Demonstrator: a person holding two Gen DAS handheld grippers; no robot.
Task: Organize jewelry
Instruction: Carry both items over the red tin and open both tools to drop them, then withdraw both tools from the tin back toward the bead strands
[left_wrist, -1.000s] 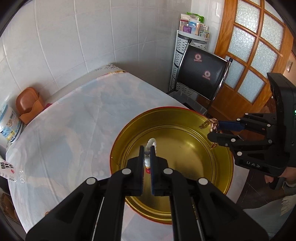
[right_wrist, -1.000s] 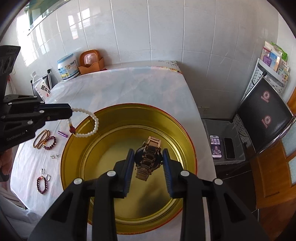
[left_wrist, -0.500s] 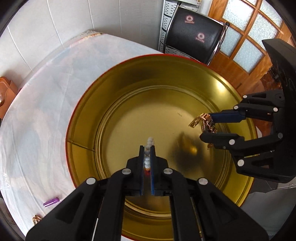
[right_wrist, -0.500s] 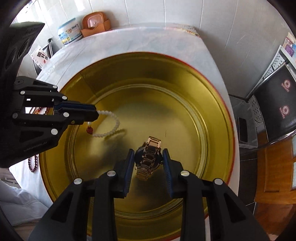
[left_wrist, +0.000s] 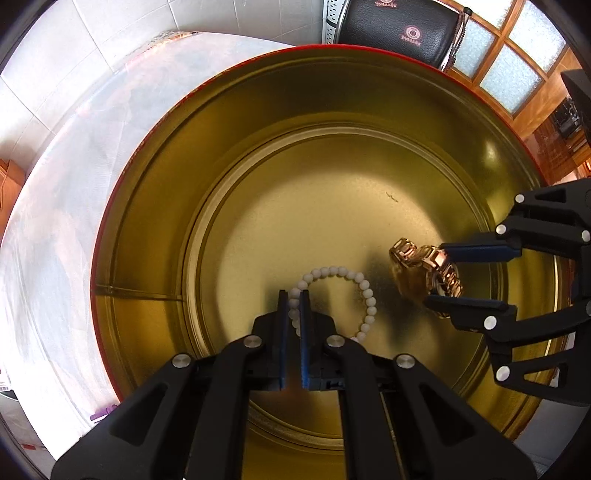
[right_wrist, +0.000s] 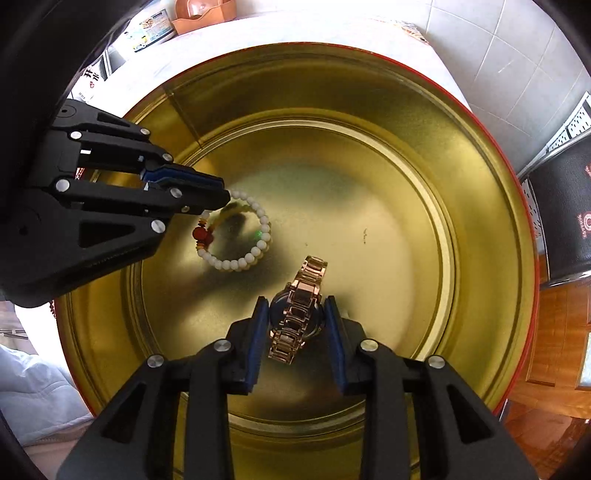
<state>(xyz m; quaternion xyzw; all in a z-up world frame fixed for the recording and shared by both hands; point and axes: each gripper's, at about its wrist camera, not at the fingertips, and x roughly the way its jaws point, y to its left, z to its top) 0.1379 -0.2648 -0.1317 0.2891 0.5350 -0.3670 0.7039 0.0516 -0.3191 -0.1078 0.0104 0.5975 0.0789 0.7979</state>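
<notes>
Down inside the round gold tin (left_wrist: 155, 206), both grippers point steeply at its floor. The left gripper (left_wrist: 293, 295) is pinched onto the white bead bracelet (left_wrist: 364, 291); most of the loop lies spread over the tin's floor near the middle, its red bead (right_wrist: 199, 233) close under the fingers. The right gripper (right_wrist: 295, 312) clamps the rose-gold watch (right_wrist: 297, 314) by its dark case, the metal band running lengthways between the blue pads (right_wrist: 258, 332), its far end reaching toward the floor; whether it touches is hard to judge from here. Bracelet and watch sit near each other but apart. Outside the tin's red rim, a black chair (left_wrist: 399, 29) carries a round pinkish logo whose lettering is too small to read. At the tabletop's far edge stand a brown holder (right_wrist: 205, 14) and a printed container (right_wrist: 149, 29), label illegible. A small purple piece (left_wrist: 101, 413) lies on the white cloth (left_wrist: 55, 240) by the tin's near side.
</notes>
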